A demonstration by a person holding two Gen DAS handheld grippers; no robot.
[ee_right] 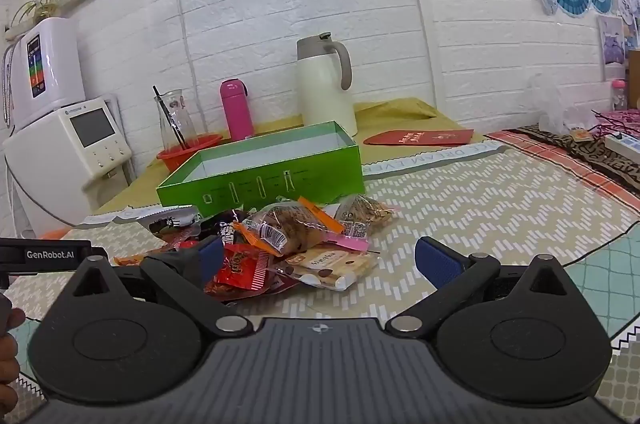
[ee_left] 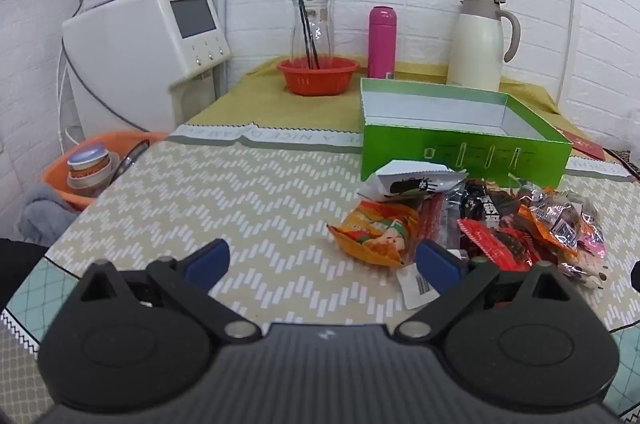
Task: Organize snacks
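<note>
Both claws, left claw (ee_left: pixel 322 260) and right claw (ee_right: pixel 318 258), hang spread and empty before the snack pile (ee_right: pixel 296 240). Best to pinch 1 top packet by its edge, then lift it clear into the green box (ee_right: pixel 264 163).

pink flask (ee_left: pixel 382 41), cream jug (ee_left: pixel 478 43) and red basket (ee_left: pixel 318 75) line the wall.
</note>
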